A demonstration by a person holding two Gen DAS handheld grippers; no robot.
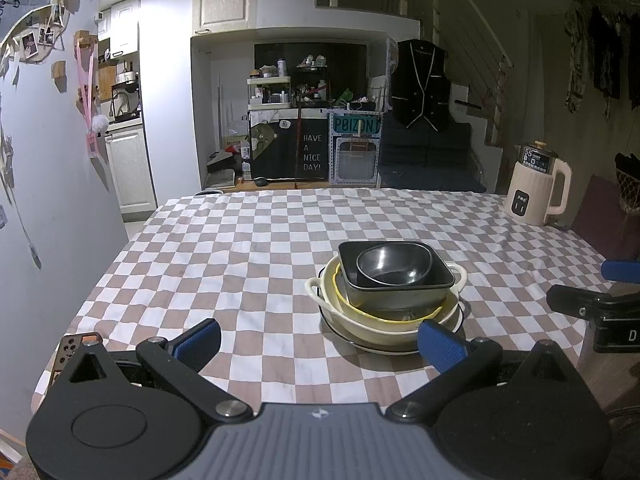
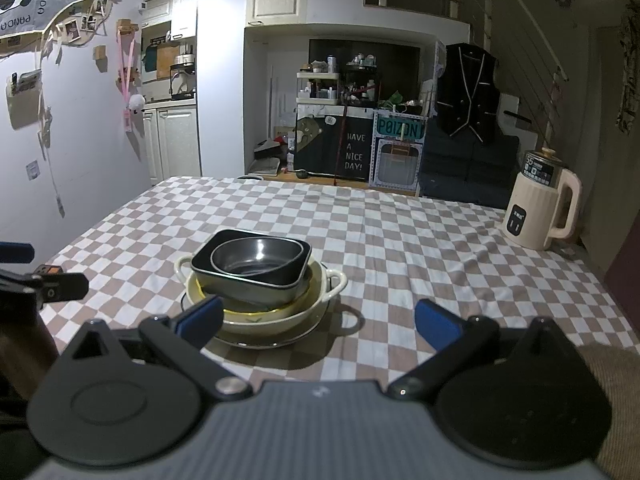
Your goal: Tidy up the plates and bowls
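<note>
A stack of dishes stands on the checkered table. From the bottom: a dark-rimmed plate, a cream two-handled bowl, a yellow-rimmed bowl, a black square dish, and a small black round bowl on top. The stack shows in the right wrist view too, with the black square dish and the round bowl. My left gripper is open and empty, just left of the stack. My right gripper is open and empty, just right of the stack.
A cream electric kettle stands at the table's far right corner, also seen in the right wrist view. A wall runs along the table's left side. The right gripper's body shows at the right edge.
</note>
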